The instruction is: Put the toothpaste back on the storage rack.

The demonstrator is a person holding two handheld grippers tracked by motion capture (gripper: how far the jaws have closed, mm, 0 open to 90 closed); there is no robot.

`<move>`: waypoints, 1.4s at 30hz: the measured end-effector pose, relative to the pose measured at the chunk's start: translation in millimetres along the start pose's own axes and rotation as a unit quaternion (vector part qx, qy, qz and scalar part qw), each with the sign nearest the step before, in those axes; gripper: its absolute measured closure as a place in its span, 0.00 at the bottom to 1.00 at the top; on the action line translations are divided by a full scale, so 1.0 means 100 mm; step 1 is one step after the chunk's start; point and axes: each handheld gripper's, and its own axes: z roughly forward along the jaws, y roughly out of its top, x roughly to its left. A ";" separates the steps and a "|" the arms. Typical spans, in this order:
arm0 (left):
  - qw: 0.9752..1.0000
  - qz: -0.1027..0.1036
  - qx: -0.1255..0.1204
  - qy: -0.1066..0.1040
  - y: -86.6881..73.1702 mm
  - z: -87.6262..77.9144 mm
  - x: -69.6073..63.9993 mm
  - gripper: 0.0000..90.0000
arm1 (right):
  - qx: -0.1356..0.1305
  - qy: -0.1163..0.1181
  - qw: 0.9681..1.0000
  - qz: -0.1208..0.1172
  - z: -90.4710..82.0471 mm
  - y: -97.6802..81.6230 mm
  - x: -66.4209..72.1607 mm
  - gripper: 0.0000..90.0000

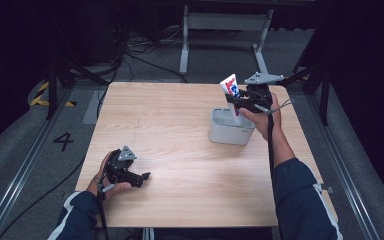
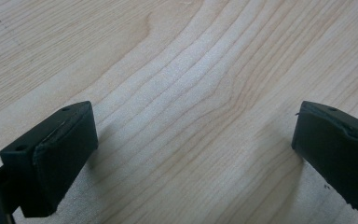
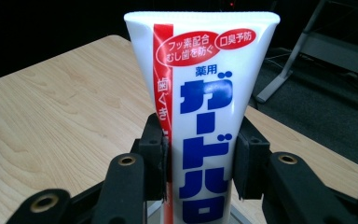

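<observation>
At the left of the high view, the left gripper (image 1: 139,177) is held low over the wooden table (image 1: 180,150), near its front edge. It is kept in the person's left hand (image 1: 107,180), and a dark sleeve with a white stripe (image 1: 77,215) is seen behind it. In the left gripper view, the two black jaws are spread wide apart. Nothing is held between them, and bare wood grain (image 2: 191,107) is seen in the gap.

Further right, a small grey tub (image 1: 230,131) is set on the table, toward the right and back. Its top is open.

Just above the tub, a white toothpaste tube (image 1: 231,89) is held up by the right gripper (image 1: 236,105). The tube is stood on end with its flat crimped end at the top and is tilted a little. Its lower end is down at the tub's rim, but whether it is touched there cannot be told. In the right gripper view, the toothpaste tube (image 3: 200,116) is pinched on both sides by the black pads (image 3: 247,158), so the jaws are closed on it. Big blue letters and a red stripe are printed on the tube.

The right gripper is held by the right hand (image 1: 262,120), and a cable (image 1: 271,150) is hung down along the arm.
</observation>
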 end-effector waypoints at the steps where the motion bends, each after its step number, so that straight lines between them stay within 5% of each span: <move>1: 1.000 0.000 0.000 0.000 0.00 0.00 0.00 0.01 | 0.003 -0.001 1.000 -0.001 0.01 -0.01 -0.01 0.70; 20: 1.000 -0.002 -0.002 -0.002 -0.01 0.00 -0.01 0.01 | 0.018 0.008 1.000 0.007 0.16 -0.15 -0.06 0.69; 42: 1.000 -0.002 -0.001 0.000 -0.01 -0.01 -0.01 0.01 | 0.040 0.020 0.999 -0.011 0.11 -0.38 -0.07 0.68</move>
